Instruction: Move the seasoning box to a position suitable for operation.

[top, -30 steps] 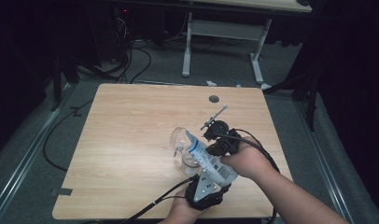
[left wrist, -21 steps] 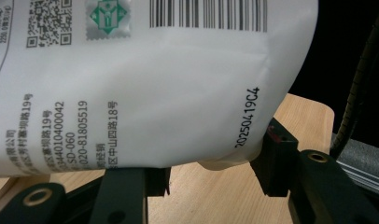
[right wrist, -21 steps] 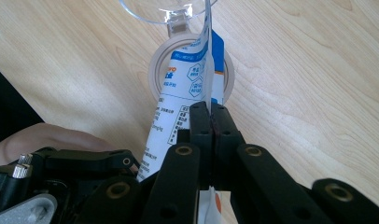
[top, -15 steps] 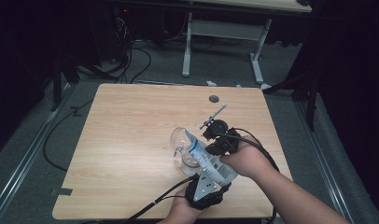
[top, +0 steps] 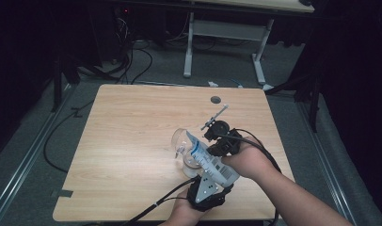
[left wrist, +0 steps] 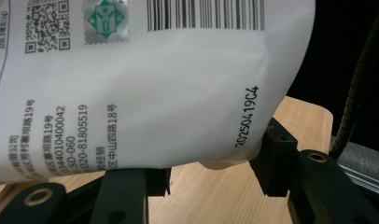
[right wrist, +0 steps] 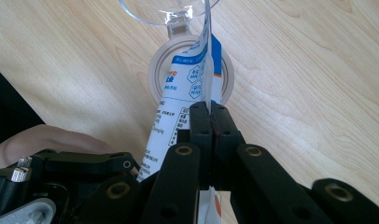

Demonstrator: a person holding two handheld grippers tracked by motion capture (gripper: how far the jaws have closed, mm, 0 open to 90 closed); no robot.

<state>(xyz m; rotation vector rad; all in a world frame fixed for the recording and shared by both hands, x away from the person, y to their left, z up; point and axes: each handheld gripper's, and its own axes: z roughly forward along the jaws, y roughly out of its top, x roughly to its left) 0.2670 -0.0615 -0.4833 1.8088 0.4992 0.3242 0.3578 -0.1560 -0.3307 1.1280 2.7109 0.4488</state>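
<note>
A white and blue pouch [top: 205, 157] with a barcode hangs tilted over a clear round tub [right wrist: 155, 74] with a beige rim. The tub's clear lid [top: 179, 139] is swung open on its far side. My left gripper [left wrist: 211, 163] comes in from the table's near edge and is shut on the pouch's lower, bulging end [left wrist: 131, 93]. In the right gripper view, my right gripper [right wrist: 210, 109] is pinched shut on the pouch's thin side seam [right wrist: 207, 56], just above the tub's mouth. What is inside the tub is hidden by the pouch.
The wooden table [top: 132, 141] has a round cable hole [top: 216, 100] near its far edge. A thin rod [top: 217, 115] on the right gripper points toward it. Beyond the table stand another desk's white legs [top: 189, 47], with cables on the floor.
</note>
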